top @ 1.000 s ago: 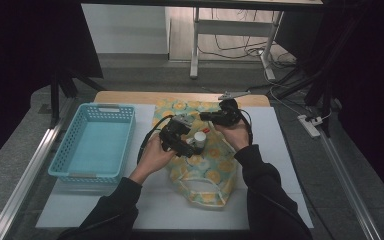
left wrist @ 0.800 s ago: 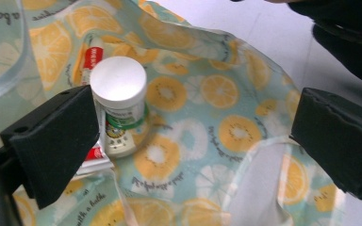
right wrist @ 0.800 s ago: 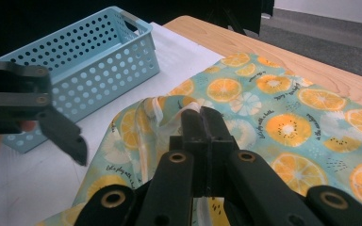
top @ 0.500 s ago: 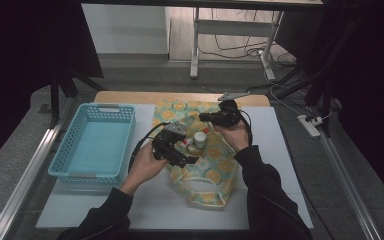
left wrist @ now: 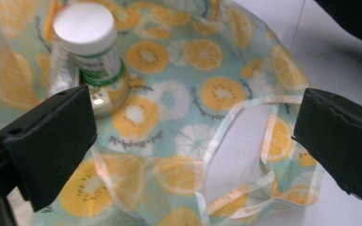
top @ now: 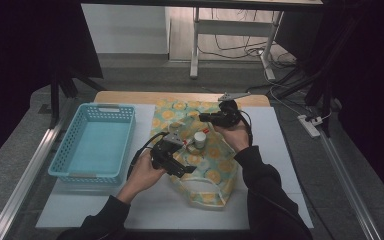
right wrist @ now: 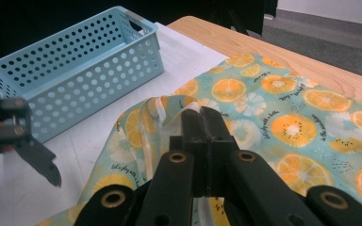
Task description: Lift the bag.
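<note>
A fabric bag (top: 215,172) printed with orange slices lies on the white mat, its loop handles (left wrist: 245,155) toward the person. A white-capped bottle (top: 200,139) with a green band (left wrist: 92,44) stands on the bag's folds; I cannot tell whether it is inside. My left gripper (top: 180,162) hovers open just near of the bottle with nothing between its wide-apart pads (left wrist: 47,141). My right gripper (top: 206,119) is shut on a raised fold of the bag (right wrist: 169,113) at its far side, its own point (right wrist: 202,120).
A light blue perforated basket (top: 92,142) sits on the mat left of the bag, also seen as the basket (right wrist: 75,70) in the right gripper view. The wooden table edge (right wrist: 283,56) runs behind the bag. White mat (top: 280,165) lies bare to the right.
My left gripper has pulled back toward the person and slightly left, away from the bottle. The right gripper has kept its hold on the bag fold.
</note>
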Tool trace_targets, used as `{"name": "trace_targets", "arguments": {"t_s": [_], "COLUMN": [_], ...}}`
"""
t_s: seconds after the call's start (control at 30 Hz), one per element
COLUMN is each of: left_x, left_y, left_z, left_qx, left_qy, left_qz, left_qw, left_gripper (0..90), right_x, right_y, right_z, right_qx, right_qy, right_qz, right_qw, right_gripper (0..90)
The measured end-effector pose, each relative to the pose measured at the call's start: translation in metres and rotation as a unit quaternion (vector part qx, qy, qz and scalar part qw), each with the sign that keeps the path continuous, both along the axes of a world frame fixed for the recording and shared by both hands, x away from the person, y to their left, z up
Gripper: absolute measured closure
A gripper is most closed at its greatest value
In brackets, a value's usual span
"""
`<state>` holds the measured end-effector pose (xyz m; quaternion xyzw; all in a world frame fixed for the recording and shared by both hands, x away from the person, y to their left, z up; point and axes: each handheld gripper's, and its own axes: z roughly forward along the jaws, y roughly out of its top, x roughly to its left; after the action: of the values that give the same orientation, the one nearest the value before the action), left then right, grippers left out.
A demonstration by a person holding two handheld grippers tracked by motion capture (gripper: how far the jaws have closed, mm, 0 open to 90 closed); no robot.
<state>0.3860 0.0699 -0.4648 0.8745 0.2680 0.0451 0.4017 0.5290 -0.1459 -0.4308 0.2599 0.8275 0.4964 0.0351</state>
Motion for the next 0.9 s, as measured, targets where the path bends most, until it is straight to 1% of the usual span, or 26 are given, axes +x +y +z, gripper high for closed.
{"name": "trace_targets", "arguments": {"t_s": [0.13,0.2,0.23,0.3,0.4,0.47,0.57,0.63,0.7,0.8,0.9], "left_x": [-0.002,-0.002,-0.001,0.000,0.001,0.002,0.004,0.006,0.008,0.011,0.012], "left_y": [-0.008,-0.012,-0.013,-0.017,-0.024,-0.027,-0.031,-0.032,-0.033,-0.033,-0.033], "left_z": [-0.011,-0.017,-0.020,-0.025,-0.033,-0.038,-0.045,-0.050,-0.055,-0.064,-0.069], "left_qx": [0.013,0.020,0.026,0.030,0.043,0.047,0.058,0.065,0.070,0.081,0.089], "left_qy": [0.003,-0.002,-0.004,-0.002,-0.002,0.004,0.009,0.010,0.016,0.020,0.019], "left_qz": [-0.016,-0.017,-0.023,-0.027,-0.032,-0.037,-0.043,-0.040,-0.039,-0.038,-0.038], "left_qw": [0.9998,0.9997,0.9994,0.9992,0.9986,0.9982,0.9974,0.9970,0.9967,0.9958,0.9951], "left_gripper": [0.0,0.0,0.0,0.0,0.0,0.0,0.0,0.2,0.7,1.1,1.8], "right_x": [0.000,0.000,-0.001,-0.001,-0.001,-0.001,-0.001,-0.001,-0.001,-0.001,-0.001], "right_y": [0.000,0.000,0.000,0.000,0.000,0.001,0.001,0.002,0.002,0.002,0.001], "right_z": [0.000,0.000,0.000,-0.001,-0.001,-0.002,-0.003,-0.003,-0.004,-0.005,-0.005], "right_qx": [0.000,0.000,-0.001,-0.002,-0.001,-0.001,-0.002,-0.002,-0.003,-0.002,-0.002], "right_qy": [0.000,0.000,0.000,0.000,0.000,0.001,0.002,0.002,0.002,0.004,0.004], "right_qz": [0.001,0.001,0.001,0.001,0.002,0.002,0.003,0.003,0.003,0.002,0.002], "right_qw": [1.0000,1.0000,1.0000,1.0000,1.0000,1.0000,1.0000,1.0000,1.0000,1.0000,1.0000], "right_gripper": [90.0,90.0,90.0,90.0,90.0,90.0,90.0,90.0,90.0,90.0,90.0]}}
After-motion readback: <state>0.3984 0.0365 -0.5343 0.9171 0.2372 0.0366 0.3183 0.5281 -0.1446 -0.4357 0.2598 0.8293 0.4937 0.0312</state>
